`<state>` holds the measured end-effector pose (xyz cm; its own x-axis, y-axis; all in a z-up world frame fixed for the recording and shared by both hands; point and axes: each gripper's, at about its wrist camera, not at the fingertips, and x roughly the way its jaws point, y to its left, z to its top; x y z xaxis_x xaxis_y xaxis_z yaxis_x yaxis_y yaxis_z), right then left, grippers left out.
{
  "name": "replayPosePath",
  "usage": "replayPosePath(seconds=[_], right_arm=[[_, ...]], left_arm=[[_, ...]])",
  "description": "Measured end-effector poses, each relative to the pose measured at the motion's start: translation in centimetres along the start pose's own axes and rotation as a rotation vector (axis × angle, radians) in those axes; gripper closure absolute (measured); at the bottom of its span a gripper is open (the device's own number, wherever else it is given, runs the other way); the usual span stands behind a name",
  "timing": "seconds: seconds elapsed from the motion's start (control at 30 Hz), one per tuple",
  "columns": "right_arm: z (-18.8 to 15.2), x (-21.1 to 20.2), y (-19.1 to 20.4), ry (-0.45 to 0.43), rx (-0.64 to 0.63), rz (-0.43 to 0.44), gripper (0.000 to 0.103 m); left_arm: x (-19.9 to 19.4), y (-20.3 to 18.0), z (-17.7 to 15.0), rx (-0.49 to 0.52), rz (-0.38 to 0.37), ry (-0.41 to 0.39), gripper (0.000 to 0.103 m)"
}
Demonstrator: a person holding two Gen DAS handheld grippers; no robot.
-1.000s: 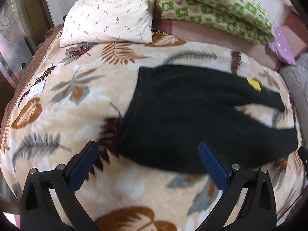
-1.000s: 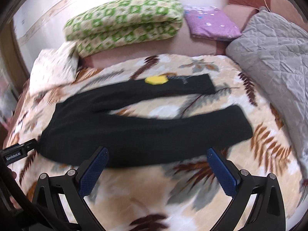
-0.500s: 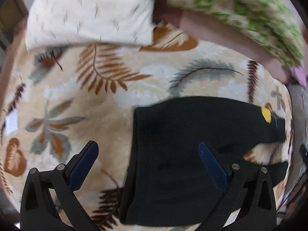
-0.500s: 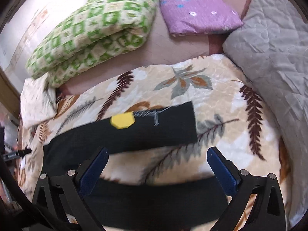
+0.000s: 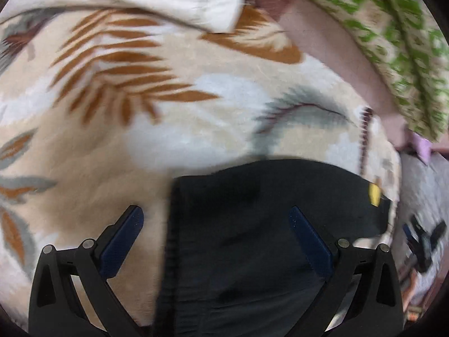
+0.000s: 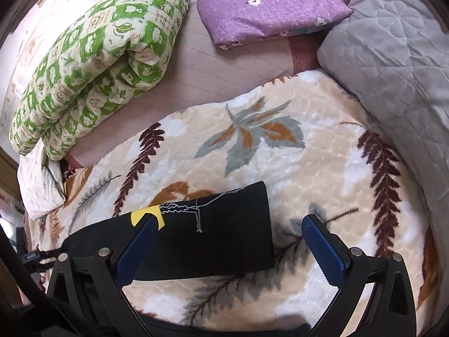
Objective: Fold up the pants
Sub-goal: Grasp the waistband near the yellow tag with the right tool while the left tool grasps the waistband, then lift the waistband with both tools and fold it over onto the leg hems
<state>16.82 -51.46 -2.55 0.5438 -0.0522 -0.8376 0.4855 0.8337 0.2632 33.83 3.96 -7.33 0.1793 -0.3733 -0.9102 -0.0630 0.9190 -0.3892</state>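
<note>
Black knit pants (image 5: 252, 238): flat on leaf-print fleece blanket (image 5: 168, 129).
Left tool (image 5: 216, 221): spread apart over waistband.
Right tool (image 6: 230, 233): spread apart over leg cuff.

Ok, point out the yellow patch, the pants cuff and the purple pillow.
yellow patch (image 6: 140, 215): right wrist view, its upper left part.
pants cuff (image 6: 262, 224): right wrist view, leg's end edge.
purple pillow (image 6: 266, 5): right wrist view, top face.

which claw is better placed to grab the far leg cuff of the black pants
Right. The right claw is open right over the cuff end of the black fabric pants. The left claw, also open, straddles the waistband edge at the other end.
</note>
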Motion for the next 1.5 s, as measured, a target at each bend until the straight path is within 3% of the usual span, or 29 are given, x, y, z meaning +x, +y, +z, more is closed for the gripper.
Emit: replayPosePath(seconds=[0.03, 0.17, 0.47, 0.7, 0.77, 0.83, 0.87, 0.9, 0.93, 1.03, 1.07, 1.5], right_arm=[[0.1, 0.1, 0.0, 0.001, -0.006, 0.000, 0.001], [0.7, 0.9, -0.8, 0.012, -0.018, 0.001, 0.001], [2.6, 4.3, -2.7, 0.111, 0.015, 0.117, 0.001], [3.2, 7.7, -1.5, 0.217, -0.064, 0.157, 0.014], [3.1, 8.4, -1.2, 0.241, -0.083, 0.151, 0.032], [3.0, 9.1, -1.1, 0.264, -0.111, 0.142, 0.044], [3.1, 9.2, -1.0, 0.262, -0.141, 0.124, 0.057], [3.1, 9.3, -1.0, 0.269, -0.170, 0.104, 0.066], [3.2, 9.3, -1.1, 0.274, -0.180, 0.088, 0.082], [3.5, 8.9, -2.0, 0.272, -0.160, 0.109, 0.085], [3.5, 8.7, -1.9, 0.258, -0.181, 0.102, 0.086], [3.8, 3.3, 0.0, 0.073, -0.310, 0.103, 0.088]], left_arm=[[0.2, -0.5, 0.0, 0.008, -0.041, 0.009, 0.000], [1.1, -1.8, -0.2, 0.045, -0.006, 0.014, 0.000], [1.2, -1.3, 0.1, 0.037, -0.033, 0.003, 0.002], [1.2, -1.1, 0.4, 0.055, -0.030, 0.004, 0.002], [1.3, -1.2, 0.5, 0.063, -0.022, -0.002, 0.003], [1.3, -1.3, 0.6, 0.072, 0.003, -0.014, 0.012], [1.3, -1.4, 0.6, 0.082, 0.021, -0.019, 0.014], [1.2, -1.4, 0.6, 0.091, 0.035, -0.025, 0.021], [1.2, -1.6, 0.6, 0.110, 0.070, -0.037, 0.034], [1.1, -1.3, 0.9, 0.106, 0.102, -0.044, 0.062], [1.0, -1.0, 1.1, 0.091, 0.094, -0.041, 0.065], [-2.8, -1.8, 0.3, 0.082, 0.057, -0.123, 0.069]])
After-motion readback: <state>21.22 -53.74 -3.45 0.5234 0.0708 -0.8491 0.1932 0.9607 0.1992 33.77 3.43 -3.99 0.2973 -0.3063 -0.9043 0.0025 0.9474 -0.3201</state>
